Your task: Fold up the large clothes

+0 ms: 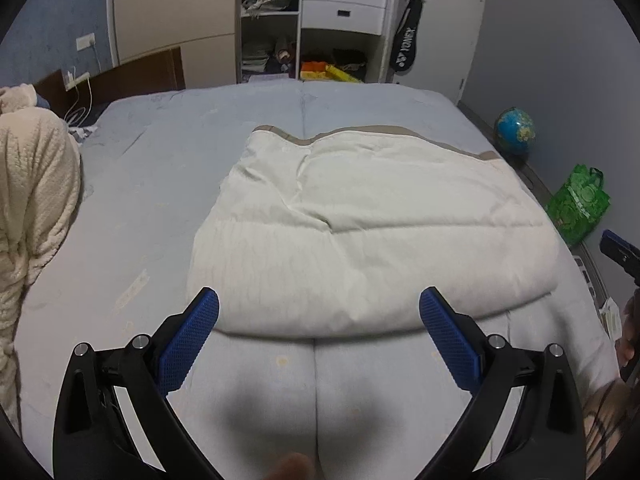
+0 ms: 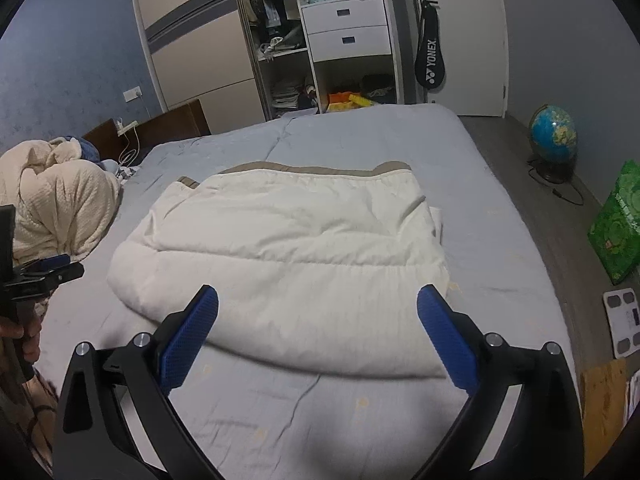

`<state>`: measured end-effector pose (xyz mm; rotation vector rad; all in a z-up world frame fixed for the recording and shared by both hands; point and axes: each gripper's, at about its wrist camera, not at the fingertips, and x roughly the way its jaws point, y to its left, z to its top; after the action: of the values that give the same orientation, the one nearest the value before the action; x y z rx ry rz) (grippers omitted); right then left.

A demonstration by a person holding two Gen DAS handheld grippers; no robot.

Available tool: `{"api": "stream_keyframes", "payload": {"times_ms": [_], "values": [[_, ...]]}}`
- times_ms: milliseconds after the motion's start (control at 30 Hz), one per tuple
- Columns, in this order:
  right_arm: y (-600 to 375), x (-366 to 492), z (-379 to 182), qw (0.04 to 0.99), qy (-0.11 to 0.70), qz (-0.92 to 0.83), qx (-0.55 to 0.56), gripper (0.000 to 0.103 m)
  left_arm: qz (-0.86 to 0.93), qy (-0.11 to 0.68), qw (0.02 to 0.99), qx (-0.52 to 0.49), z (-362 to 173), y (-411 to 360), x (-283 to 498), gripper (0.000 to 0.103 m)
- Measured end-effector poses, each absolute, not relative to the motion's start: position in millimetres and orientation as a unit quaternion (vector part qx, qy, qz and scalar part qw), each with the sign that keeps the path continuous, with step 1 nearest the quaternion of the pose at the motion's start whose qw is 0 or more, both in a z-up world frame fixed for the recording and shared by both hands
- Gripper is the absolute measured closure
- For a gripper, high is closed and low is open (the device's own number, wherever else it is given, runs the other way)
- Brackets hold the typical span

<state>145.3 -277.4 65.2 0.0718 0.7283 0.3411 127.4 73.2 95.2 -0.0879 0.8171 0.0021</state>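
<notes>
Quilt (image 1: 360, 220) is lying folded mid-bed (image 1: 140, 200), beside the blanket heap (image 1: 36, 184). Both the left gripper (image 1: 319, 320) and right gripper (image 2: 318, 318) are hovering released, 2 empty; next fold needs matched near-corner grips.

The room was dimly and evenly lit, with a cool cast. A soft dark shadow lay on the bed sheet (image 1: 280, 408) in the left wrist view. Fisheye bending curved the walls, corners were black, and the picture edges seemed slightly blurred.
</notes>
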Motion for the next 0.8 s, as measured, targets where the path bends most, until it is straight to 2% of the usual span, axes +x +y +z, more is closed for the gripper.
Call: {"api": "stream_keyframes", "payload": {"times_ms": [333, 800], "values": [[-273.1, 82.6, 74.1, 0.925, 0.341, 0.167, 0.036, 0.007, 0.000, 0.376, 0.926, -0.037, 97.7, 55.1, 66.7, 0.006], [-260.3, 64.4, 66.6, 0.926, 0.342, 0.159, 0.018, 0.007, -0.011, 0.363, 0.931, -0.022, 84.5, 41.7, 55.1, 0.006]]}}
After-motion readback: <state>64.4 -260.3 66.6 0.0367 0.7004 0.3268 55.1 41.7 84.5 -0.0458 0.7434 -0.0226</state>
